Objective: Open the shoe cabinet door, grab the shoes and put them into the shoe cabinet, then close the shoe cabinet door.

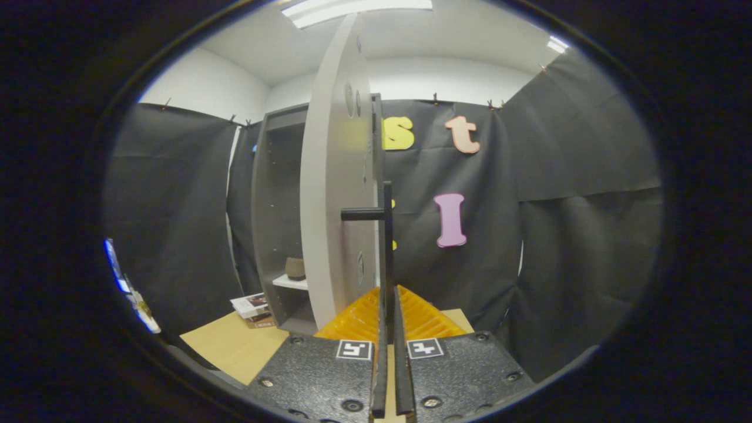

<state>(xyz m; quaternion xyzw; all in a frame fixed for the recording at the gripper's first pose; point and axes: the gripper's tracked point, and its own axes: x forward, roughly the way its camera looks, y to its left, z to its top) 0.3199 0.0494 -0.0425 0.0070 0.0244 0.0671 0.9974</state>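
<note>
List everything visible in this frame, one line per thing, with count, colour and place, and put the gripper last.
shoe cabinet: one, grey, standing open on the floor, beyond the fingers and to their left
cabinet door: one, pale grey, swung open and seen nearly edge-on, just ahead of the fingers
door handle: one, black vertical bar on a short black post, running down between the fingers
shoe: one, brownish, on a white shelf inside the cabinet
books: small stack, white on top, on the floor beside the cabinet's base
floor: light wood colour, under the cabinet
gripper: one, fingers drawn close on the handle bar; whether both press on it is unclear
</note>
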